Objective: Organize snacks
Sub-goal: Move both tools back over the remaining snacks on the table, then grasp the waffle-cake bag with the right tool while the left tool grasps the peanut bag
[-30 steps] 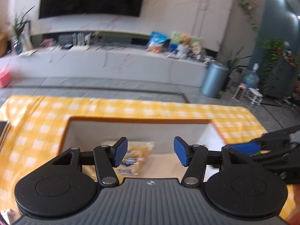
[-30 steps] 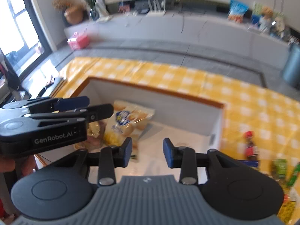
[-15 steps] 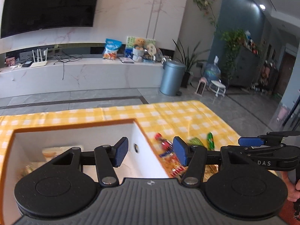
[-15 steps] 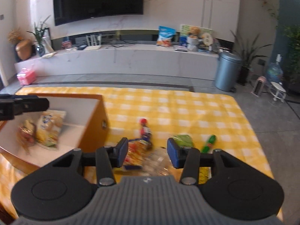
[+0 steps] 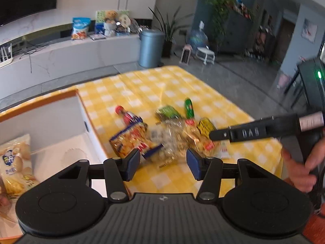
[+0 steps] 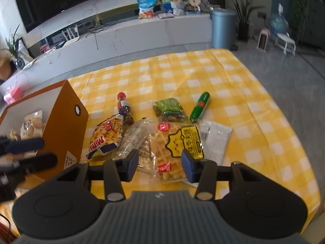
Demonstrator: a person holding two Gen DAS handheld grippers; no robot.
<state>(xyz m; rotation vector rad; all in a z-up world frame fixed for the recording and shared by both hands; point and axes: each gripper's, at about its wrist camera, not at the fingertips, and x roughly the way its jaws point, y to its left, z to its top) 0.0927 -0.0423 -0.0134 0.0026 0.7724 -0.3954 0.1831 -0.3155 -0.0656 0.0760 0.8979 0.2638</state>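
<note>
Left wrist view: the left gripper (image 5: 163, 163) now faces the heap of loose snack packets on the yellow-and-white checked worktop (image 5: 162, 87); 1 second ago it faced into the white-lined, orange-edged open box (image 5: 50, 109). Its fingers stand moderately apart with nothing between them, and they have just been closing slightly. Beyond the fingertips lie the orange-and-blue crinkled crisp bag (image 5: 132, 140) and the clear plastic bag of pale pieces (image 5: 168, 142). The box now lies left of the fingers, with a pale yellow biscuit packet (image 5: 14, 162) inside. The right gripper (image 5: 215, 135) reaches in from the right, above the heap; the person's hand (image 5: 300, 168) holds its handle.

Right wrist view: the right gripper (image 6: 158, 166) has also swung from the box to the heap. Its fingers are half apart and empty; they opened earlier in the past second. Directly ahead, between and beyond the fingertips, lies the clear waffle packet with a yellow label (image 6: 176, 144). Left of it are the clear bag and crisp bag; farther ahead are a dark bottle with a red cap (image 6: 125, 107), a green foil packet (image 6: 169, 109) and a green sausage-shaped stick (image 6: 200, 106). The left gripper shows blurred at the left edge, beside the box wall.

Assessment: both grippers have left the box empty-handed and are positioned for the next pick. Roughly 7 items remain outside the box, so the task is in its early part.
</note>
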